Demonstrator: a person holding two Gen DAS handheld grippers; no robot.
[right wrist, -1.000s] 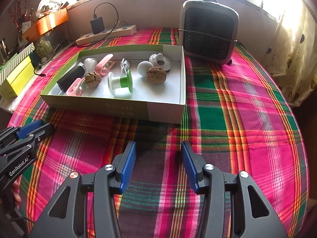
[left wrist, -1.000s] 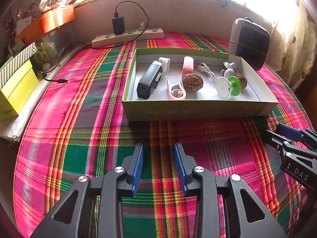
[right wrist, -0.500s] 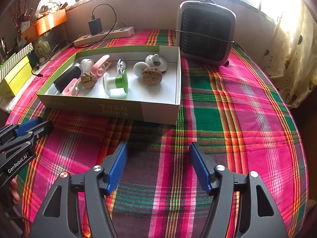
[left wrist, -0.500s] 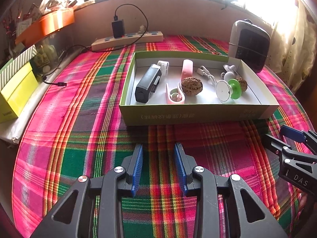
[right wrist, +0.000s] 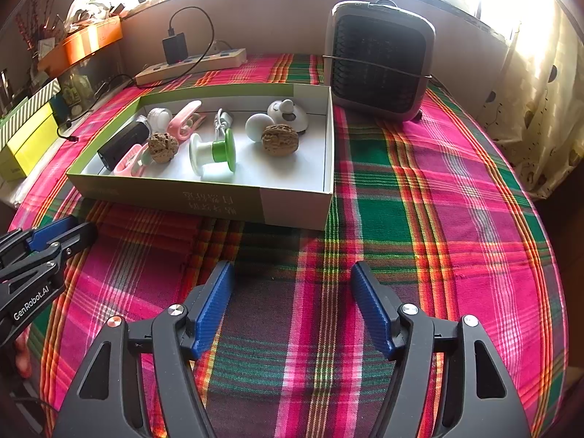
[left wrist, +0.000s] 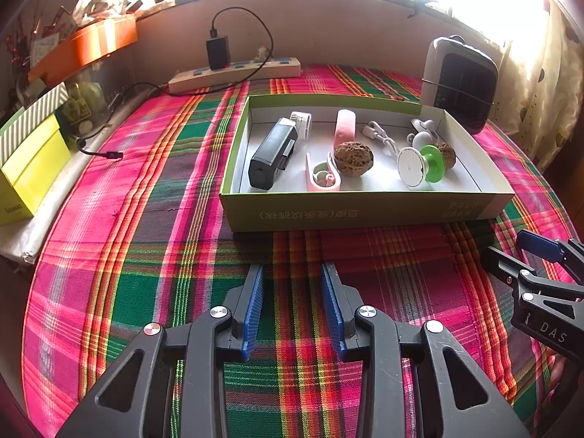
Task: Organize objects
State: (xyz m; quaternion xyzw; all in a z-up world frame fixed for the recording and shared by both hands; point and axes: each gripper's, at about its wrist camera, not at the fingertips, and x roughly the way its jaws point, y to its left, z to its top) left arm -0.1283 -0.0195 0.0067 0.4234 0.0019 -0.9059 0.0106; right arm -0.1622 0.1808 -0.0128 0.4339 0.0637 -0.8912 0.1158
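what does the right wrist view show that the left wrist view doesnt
Only the right wrist view: the right gripper head-on, its jaws opening with nothing between them, and the heater's whole grille.

Only the left wrist view: the left gripper head-on, open and empty, and the black device unobstructed.

Both: the green box, two walnuts, the green and white spool, pink clips, the power strip and the plaid cloth.

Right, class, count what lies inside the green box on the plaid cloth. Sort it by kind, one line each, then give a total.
walnuts: 2
pink clips: 2
green-and-white spool: 1
black device: 1
white cable: 1
white ball: 1
white domed gadget: 1
white cylinder: 1
Total: 10
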